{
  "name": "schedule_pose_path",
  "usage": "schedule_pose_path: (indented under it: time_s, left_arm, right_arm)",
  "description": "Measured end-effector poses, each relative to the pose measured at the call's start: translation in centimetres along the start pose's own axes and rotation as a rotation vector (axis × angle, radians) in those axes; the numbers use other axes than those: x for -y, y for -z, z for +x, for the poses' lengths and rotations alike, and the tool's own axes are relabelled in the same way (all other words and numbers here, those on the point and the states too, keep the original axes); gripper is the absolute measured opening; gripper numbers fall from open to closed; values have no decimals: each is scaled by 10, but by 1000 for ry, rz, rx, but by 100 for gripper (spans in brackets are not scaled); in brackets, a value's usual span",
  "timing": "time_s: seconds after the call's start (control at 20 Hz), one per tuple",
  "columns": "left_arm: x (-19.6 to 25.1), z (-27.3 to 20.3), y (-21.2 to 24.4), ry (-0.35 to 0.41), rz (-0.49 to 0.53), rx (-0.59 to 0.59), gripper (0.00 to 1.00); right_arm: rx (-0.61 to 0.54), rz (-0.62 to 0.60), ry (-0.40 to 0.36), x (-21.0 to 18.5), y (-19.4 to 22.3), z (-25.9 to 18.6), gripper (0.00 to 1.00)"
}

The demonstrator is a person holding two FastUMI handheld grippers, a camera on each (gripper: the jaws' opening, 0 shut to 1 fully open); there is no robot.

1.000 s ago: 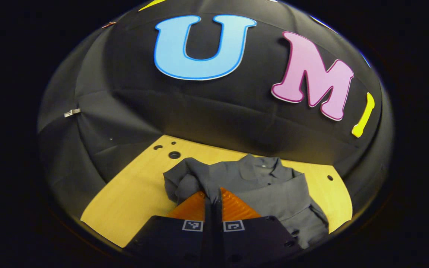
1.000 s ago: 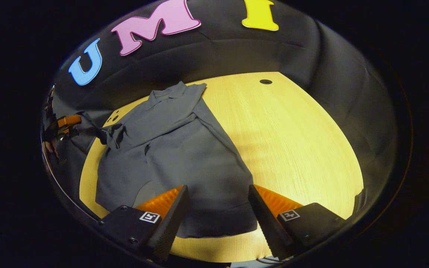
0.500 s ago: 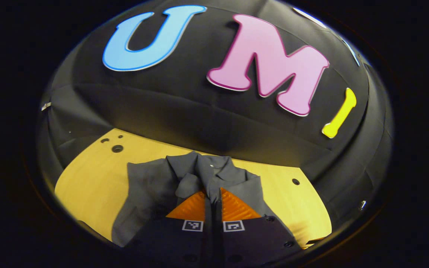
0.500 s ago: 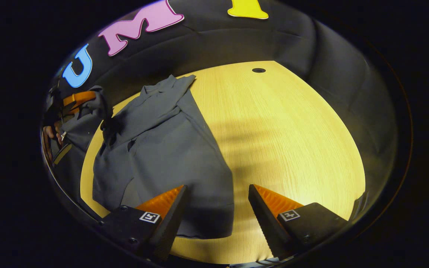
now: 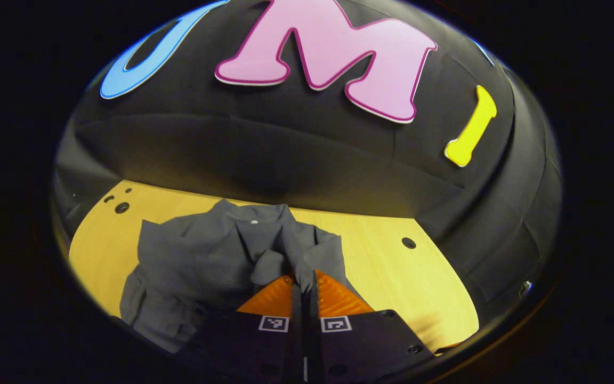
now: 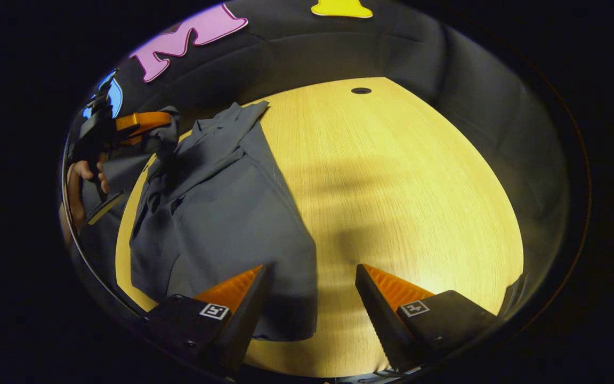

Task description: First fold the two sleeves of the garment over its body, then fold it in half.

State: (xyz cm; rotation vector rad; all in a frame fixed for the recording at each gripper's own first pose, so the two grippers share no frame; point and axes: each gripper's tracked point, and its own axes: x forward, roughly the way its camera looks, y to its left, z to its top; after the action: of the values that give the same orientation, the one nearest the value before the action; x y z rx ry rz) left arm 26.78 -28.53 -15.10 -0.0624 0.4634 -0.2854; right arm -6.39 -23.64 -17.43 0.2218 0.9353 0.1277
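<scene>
A grey collared shirt lies on the wooden table, collar toward the far wall. My left gripper is shut on the shirt's left sleeve, holding the bunched cloth lifted over the shirt's body. In the right gripper view the same left gripper and the hand holding it appear at the far left, with the sleeve hanging from it. My right gripper stands open above the shirt's near hem, its fingers apart with nothing between them.
Black cloth walls close in the table on the far and side edges. Round holes sit in the tabletop at the far right and far left. Bare wood stretches to the right of the shirt.
My left gripper has carried the sleeve to the right across the shirt's body. The right gripper stays open and has drifted slightly right of the hem.
</scene>
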Motion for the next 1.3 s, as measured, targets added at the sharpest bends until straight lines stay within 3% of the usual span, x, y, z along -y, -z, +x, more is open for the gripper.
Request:
schedule_pose_path:
  time_s: [0.2,0.25,0.35,0.4,0.5,0.6,0.7,0.9,1.15,1.3]
  left_arm:
    - [6,25,16,21,-75,-31,16]
    - [9,25,18,30,-81,-36,12]
    - [13,23,16,43,-87,-23,53]
    - [12,19,16,42,-87,-18,46]
    - [5,3,18,41,-69,-20,75]
    - [-16,-19,23,8,-29,-24,91]
    - [-42,-55,25,-19,1,-12,96]
    - [-117,-138,59,-118,35,-18,96]
    - [-219,-228,151,-306,-32,-141,96]
    - [-252,-259,193,-368,-88,-193,96]
  right_arm:
    - [-26,-19,-9,-3,8,2,99]
    - [-36,-24,-12,-5,11,3,99]
    - [-48,-37,-24,-13,15,4,99]
    - [-47,-44,-27,-16,16,3,99]
    - [-51,-48,-32,-21,16,7,99]
    - [-72,-35,-37,-26,21,7,99]
    - [-79,-38,-26,-26,24,5,99]
    - [-116,-40,-12,-28,35,11,99]
    - [-143,-56,15,-37,42,13,100]
    - [-174,-66,11,-51,50,11,100]
